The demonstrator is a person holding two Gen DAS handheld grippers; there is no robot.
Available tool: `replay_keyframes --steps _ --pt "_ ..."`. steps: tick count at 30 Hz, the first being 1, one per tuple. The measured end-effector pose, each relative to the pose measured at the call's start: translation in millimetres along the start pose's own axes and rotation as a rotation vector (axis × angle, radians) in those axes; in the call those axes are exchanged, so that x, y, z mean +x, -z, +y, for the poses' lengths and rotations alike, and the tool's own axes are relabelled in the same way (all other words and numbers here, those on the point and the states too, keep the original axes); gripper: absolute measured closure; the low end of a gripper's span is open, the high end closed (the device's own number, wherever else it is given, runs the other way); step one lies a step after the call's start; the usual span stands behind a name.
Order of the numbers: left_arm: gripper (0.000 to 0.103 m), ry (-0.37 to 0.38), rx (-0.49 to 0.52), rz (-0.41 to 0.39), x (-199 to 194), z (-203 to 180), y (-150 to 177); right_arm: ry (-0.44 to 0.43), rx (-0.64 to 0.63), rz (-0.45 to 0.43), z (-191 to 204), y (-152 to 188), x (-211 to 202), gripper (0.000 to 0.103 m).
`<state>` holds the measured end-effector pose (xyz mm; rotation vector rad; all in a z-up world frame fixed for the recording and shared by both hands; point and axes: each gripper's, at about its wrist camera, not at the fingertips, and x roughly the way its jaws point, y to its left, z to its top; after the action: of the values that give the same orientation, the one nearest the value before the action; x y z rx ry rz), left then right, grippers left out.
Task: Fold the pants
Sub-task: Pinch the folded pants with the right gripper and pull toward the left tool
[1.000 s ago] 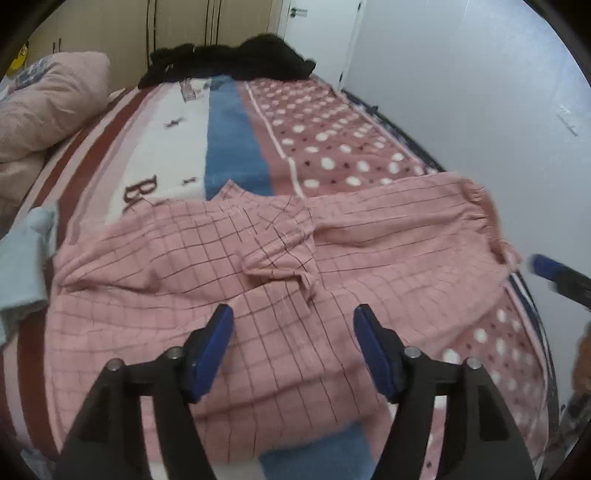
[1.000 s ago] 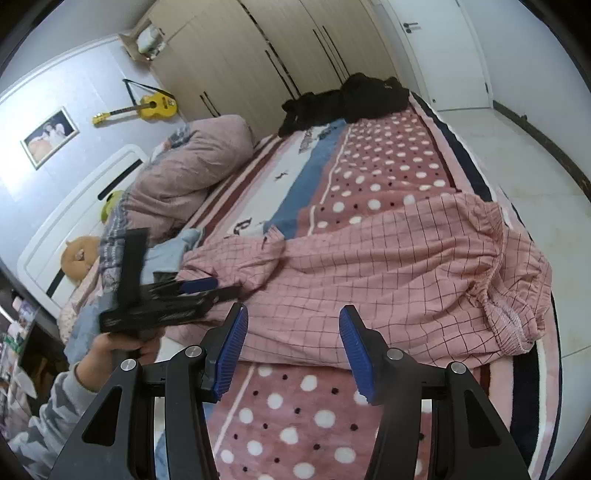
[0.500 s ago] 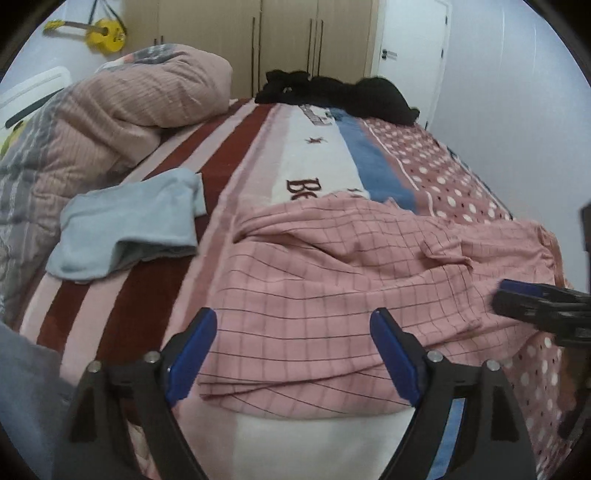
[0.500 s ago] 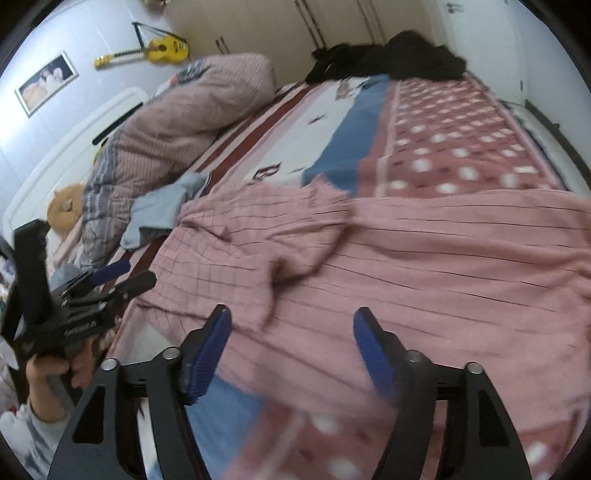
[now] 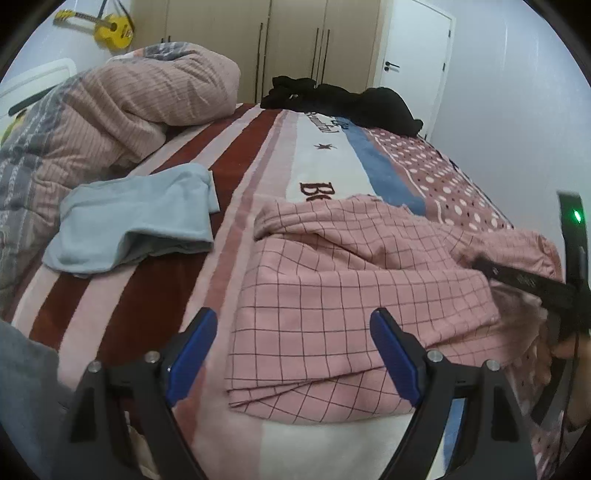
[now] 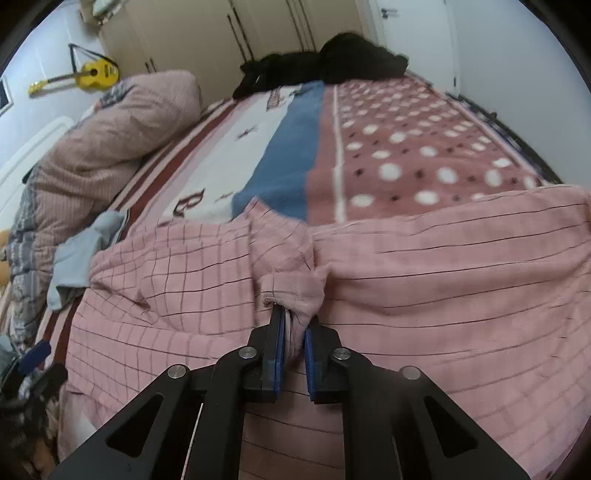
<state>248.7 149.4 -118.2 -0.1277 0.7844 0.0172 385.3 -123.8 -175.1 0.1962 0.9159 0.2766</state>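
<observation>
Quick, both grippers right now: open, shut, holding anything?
Left gripper: open, nothing between its fingers, above the near edge of the pink checked pants.
Right gripper: jaws just closed, shut on a bunched fold of the pants.

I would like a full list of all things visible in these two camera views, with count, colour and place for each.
pants: one, pink with dark checks, spread on the near part of the bed.
blanket: one, striped and dotted in red, white, blue and pink, covering the bed.
light blue garment: one, crumpled on the blanket, left of the pants.
quilt: one, pink and grey, bunched at the left side.
black clothes: one pile, far end of the bed.
guitar: one, yellow, on the wall.
wardrobe: beige, behind the bed.
door: white, far right.
left gripper: black with blue pads, open over the pants' edge.
right gripper: shut on a pinch of the pants.
</observation>
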Motion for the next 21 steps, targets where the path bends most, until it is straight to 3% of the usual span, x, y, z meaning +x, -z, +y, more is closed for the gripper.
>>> replay_keyframes --steps 2,6,9,10,11,12,17,20,21 --pt "0.021 0.005 -0.013 -0.006 -2.2 2.5 -1.2 -0.014 0.015 -0.003 -7.1 5.7 -9.9 0.1" --pt "0.021 0.015 -0.054 -0.013 -5.1 8.3 -3.4 -0.15 0.039 0.063 -14.9 20.5 -24.8 0.1" --pt "0.021 0.029 -0.077 -0.01 -4.9 10.4 -2.7 -0.173 0.039 0.071 -13.4 23.0 -34.1 0.093" --pt "0.021 0.032 -0.08 -0.009 -4.7 10.5 -2.2 -0.172 0.058 0.074 -15.2 20.3 -34.7 0.085" --pt "0.021 0.032 -0.079 -0.009 -4.8 9.8 -1.8 -0.167 0.075 0.073 -16.5 17.7 -33.8 0.061" --pt "0.021 0.03 -0.073 -0.009 -4.8 8.6 -1.2 -0.158 0.084 0.059 -17.6 15.3 -33.9 0.048" --pt "0.021 0.03 -0.067 -0.018 -7.2 10.2 -2.0 -0.015 0.088 -0.013 -28.0 -3.5 -21.4 0.044" --pt "0.021 0.034 -0.076 -0.022 -8.6 14.9 -2.8 -0.061 0.126 0.033 -38.7 -12.6 -3.5 0.042" --pt "0.021 0.03 -0.08 -0.023 -9.3 17.5 -2.7 -0.121 0.131 0.052 -39.6 -13.9 2.5 0.047"
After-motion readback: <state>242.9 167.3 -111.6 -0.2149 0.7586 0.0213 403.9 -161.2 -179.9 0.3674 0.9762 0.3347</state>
